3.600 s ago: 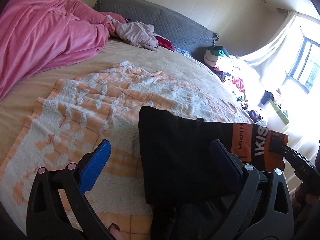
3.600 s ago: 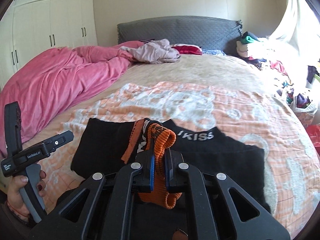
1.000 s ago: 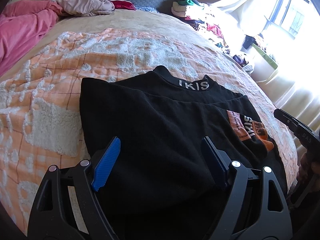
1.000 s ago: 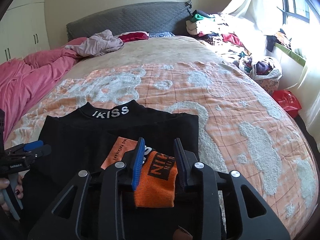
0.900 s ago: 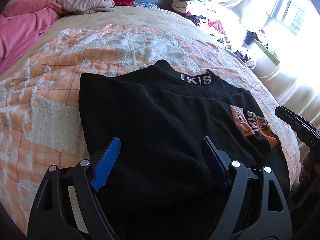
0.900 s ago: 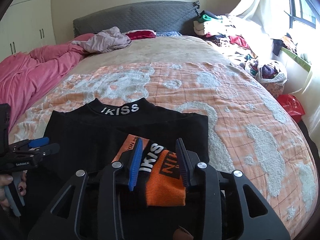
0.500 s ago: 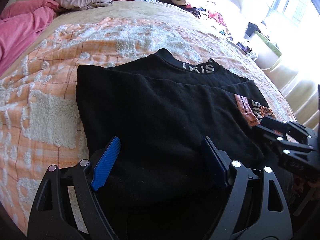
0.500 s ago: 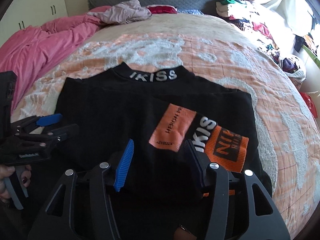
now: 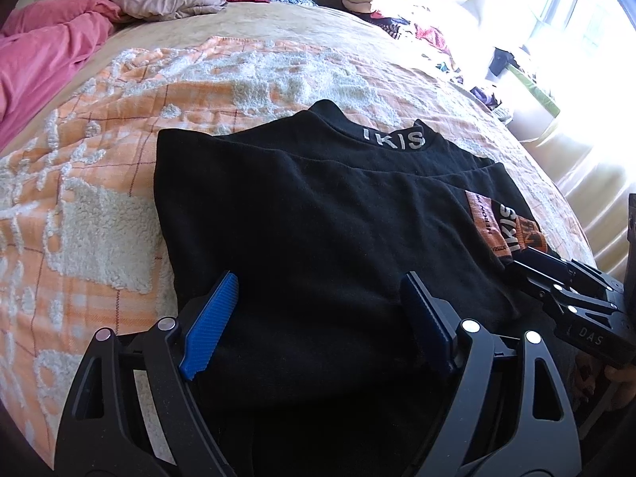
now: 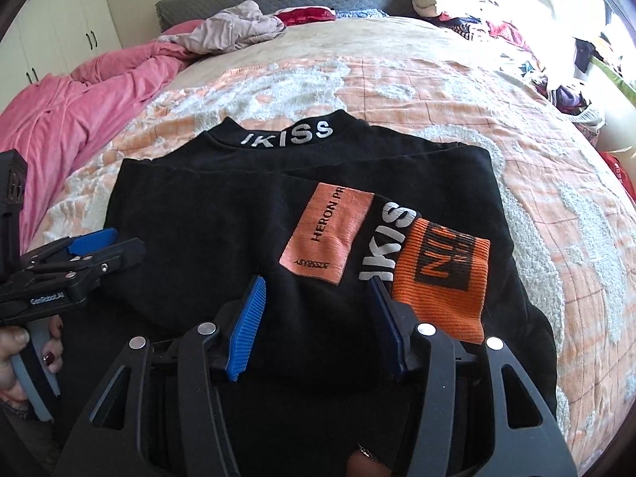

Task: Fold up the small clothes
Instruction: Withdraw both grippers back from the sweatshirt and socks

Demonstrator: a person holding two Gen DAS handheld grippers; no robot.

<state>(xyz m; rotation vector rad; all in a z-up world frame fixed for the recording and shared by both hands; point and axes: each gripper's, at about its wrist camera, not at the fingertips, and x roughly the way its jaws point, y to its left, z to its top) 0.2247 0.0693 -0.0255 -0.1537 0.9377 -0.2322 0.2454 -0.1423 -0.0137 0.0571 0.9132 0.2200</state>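
The orange cuff (image 10: 441, 274), pinched a second ago, is now lying free on the black top (image 10: 206, 234) as the right gripper (image 10: 314, 318) is hovering parted; the left gripper (image 9: 318, 310) is gaping wide, empty, above the top spread on the blanket (image 9: 79, 183).

From my left wrist view the black garment (image 9: 318, 218) runs off the bottom edge behind the left gripper (image 9: 318, 314); its collar lettering (image 9: 393, 139) is cut short by a fold; the clothes pile (image 9: 397, 4) by the window is washed out; I cannot tell single items there.
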